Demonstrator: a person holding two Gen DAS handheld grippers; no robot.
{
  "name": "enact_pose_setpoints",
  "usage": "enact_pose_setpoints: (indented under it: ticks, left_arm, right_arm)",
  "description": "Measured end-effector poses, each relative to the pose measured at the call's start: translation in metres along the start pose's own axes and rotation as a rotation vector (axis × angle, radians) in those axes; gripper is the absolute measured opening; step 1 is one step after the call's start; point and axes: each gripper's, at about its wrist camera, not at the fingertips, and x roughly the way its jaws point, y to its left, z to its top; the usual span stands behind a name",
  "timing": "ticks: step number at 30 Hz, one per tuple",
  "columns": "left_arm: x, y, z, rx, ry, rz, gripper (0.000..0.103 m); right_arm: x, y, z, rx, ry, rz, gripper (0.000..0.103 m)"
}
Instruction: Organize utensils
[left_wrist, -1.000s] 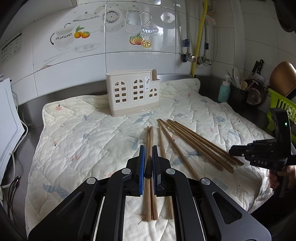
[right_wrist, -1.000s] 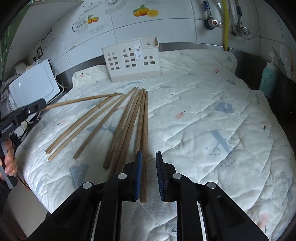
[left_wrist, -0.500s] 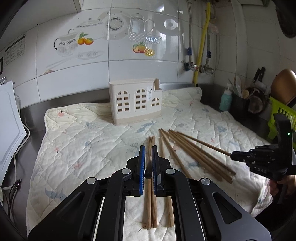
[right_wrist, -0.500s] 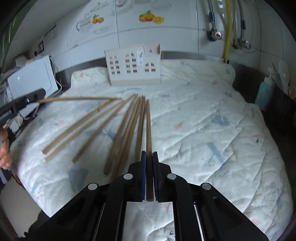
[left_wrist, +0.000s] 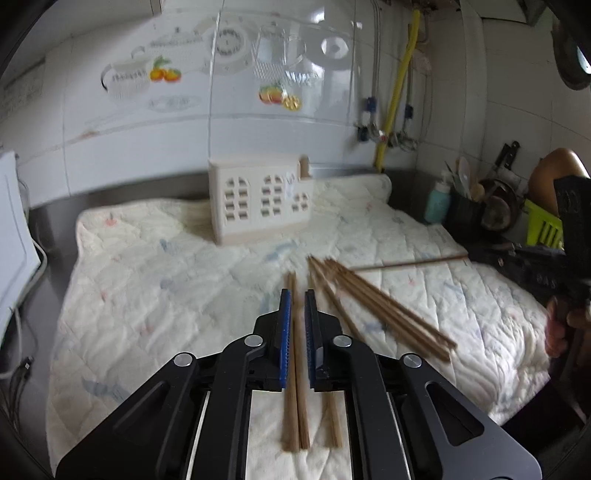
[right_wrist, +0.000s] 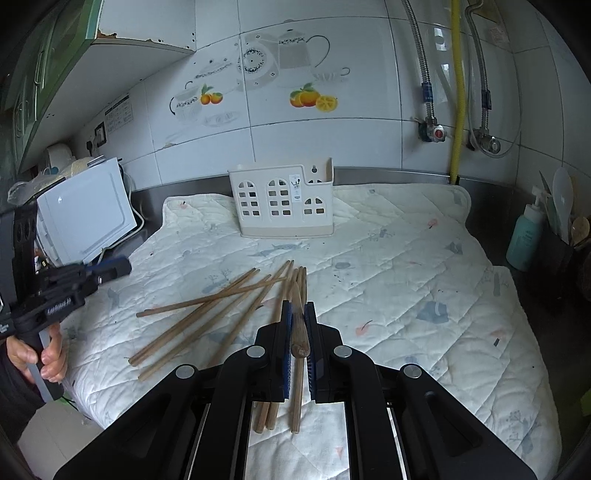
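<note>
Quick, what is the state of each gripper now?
Left gripper: jaws opening, nothing between them.
Right gripper: shut on one chopstick.

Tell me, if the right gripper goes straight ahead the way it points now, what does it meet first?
Probably the quilted cloth, since the right gripper points downward; the white holder stands beyond. Depth is unclear.

quilt (right_wrist: 388, 258): cream, faint blue and pink prints
holder (right_wrist: 280, 201): cream, arched window cutouts
chopsticks (right_wrist: 207, 314): tan wood
bottle (right_wrist: 524, 236), right of quilt: teal
pipe (right_wrist: 457, 92), behind quilt: yellow
</note>
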Motion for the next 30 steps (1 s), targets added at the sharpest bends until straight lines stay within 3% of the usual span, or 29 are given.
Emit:
enact_pose_setpoints:
  ticks: [4, 6, 8, 13, 15, 17, 19, 26, 30]
  left_arm:
    - [0.012, 0.014, -0.024, 0.007, 0.085, 0.063, 0.015]
    - [0.018, 0.023, -0.030, 0.003, 0.114, 0.083, 0.024]
    - [0.022, 0.031, -0.034, 0.013, 0.130, 0.106, 0.052]
    - [0.033, 0.046, -0.035, 0.074, 0.165, 0.108, 0.049]
    - [0.040, 0.057, -0.032, 0.048, 0.198, 0.050, 0.035]
    - [0.047, 0.065, -0.031, 0.021, 0.229, -0.005, 0.032]
    - [0.057, 0.070, -0.029, 0.022, 0.263, 0.035, 0.024]
    - [0.078, 0.070, -0.029, 0.059, 0.335, -0.019, 0.021]
    - [0.086, 0.063, -0.028, 0.106, 0.363, 0.024, 0.014]
  right_arm:
    - [0.001, -0.001, 0.000, 0.010, 0.000, 0.006, 0.006]
    - [0.002, 0.000, 0.000, 0.005, 0.003, 0.006, 0.006]
    - [0.004, 0.000, 0.000, 0.003, 0.007, 0.005, 0.006]
    - [0.005, -0.005, 0.002, 0.021, 0.012, 0.015, 0.007]
    - [0.005, -0.005, 0.002, 0.020, 0.010, 0.014, 0.007]
    - [0.007, -0.006, 0.003, 0.026, 0.012, 0.017, 0.006]
    - [0.009, -0.006, 0.004, 0.028, 0.014, 0.018, 0.007]
    - [0.016, -0.003, 0.006, 0.020, 0.020, 0.021, 0.007]
    - [0.016, -0.004, 0.007, 0.022, 0.015, 0.022, 0.007]
